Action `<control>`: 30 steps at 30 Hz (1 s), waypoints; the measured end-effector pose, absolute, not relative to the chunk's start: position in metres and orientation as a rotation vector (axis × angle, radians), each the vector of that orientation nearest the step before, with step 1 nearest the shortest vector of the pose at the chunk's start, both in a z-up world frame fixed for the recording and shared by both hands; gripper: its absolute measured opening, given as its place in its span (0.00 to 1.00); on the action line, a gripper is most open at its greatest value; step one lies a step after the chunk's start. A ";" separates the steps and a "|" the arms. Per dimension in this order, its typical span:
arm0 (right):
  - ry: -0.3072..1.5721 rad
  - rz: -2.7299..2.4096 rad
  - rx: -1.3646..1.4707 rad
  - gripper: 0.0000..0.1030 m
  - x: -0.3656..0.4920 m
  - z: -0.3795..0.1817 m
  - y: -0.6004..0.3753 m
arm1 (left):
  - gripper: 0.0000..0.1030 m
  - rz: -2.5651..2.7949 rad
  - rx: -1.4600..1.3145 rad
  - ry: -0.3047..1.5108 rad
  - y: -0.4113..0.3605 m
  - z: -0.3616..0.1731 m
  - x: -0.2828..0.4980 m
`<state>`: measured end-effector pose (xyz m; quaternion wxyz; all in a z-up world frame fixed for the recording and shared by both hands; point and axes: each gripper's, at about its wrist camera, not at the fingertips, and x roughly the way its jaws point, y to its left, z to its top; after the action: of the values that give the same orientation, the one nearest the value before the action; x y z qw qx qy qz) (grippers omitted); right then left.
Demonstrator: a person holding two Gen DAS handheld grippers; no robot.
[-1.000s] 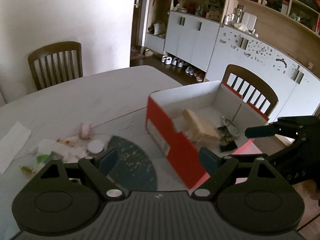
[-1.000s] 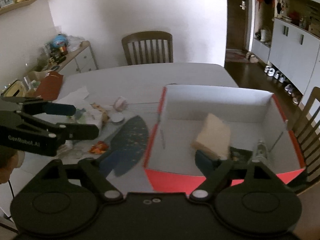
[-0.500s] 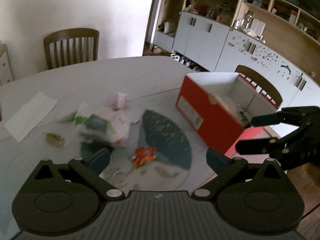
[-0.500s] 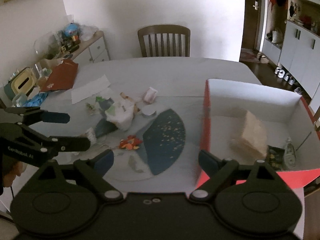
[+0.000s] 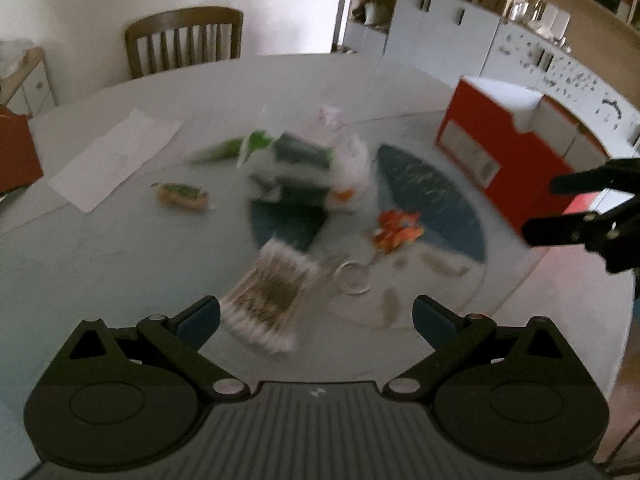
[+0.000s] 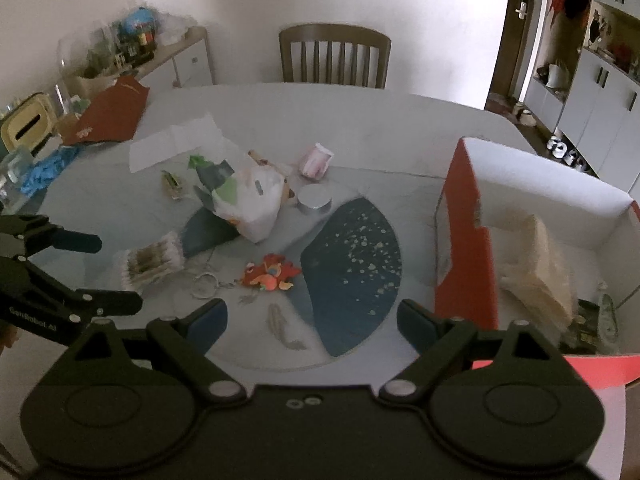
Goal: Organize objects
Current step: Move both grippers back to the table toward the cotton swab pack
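My left gripper (image 5: pixel 316 314) and right gripper (image 6: pixel 312 316) both stand spread wide, holding nothing. Just ahead of my left fingers: one cotton-swab pack (image 5: pixel 266 292), one key ring (image 5: pixel 354 276), one orange trinket (image 5: pixel 398 230). Right of my right fingers: one red box (image 6: pixel 464 216).

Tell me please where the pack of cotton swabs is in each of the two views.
Left wrist view: the pack of cotton swabs lies low at centre, just ahead of the open left gripper.
Right wrist view: it lies at middle left.
Shared landmark: the orange-red trinket, right of the pack in both.
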<state>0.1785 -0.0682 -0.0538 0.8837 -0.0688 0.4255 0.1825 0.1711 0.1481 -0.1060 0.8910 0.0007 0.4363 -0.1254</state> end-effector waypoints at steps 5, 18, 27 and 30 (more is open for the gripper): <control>0.918 0.381 -0.167 0.89 0.192 -0.070 -0.055 | 1.00 -0.232 0.024 0.929 0.159 -0.124 0.178; 0.969 0.407 -0.210 0.85 0.228 -0.109 -0.024 | 1.00 -0.214 0.040 0.937 0.166 -0.142 0.196; 0.978 0.406 -0.198 0.80 0.243 -0.123 -0.017 | 1.00 -0.213 0.035 0.911 0.165 -0.145 0.200; 0.975 0.419 -0.201 0.76 0.245 -0.126 -0.014 | 1.00 -0.218 0.035 0.910 0.165 -0.146 0.200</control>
<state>0.2445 -0.0138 -0.1257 0.8577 -0.0957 0.4642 0.1993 0.2001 0.1650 -0.1463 0.8924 0.0171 0.4384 -0.1049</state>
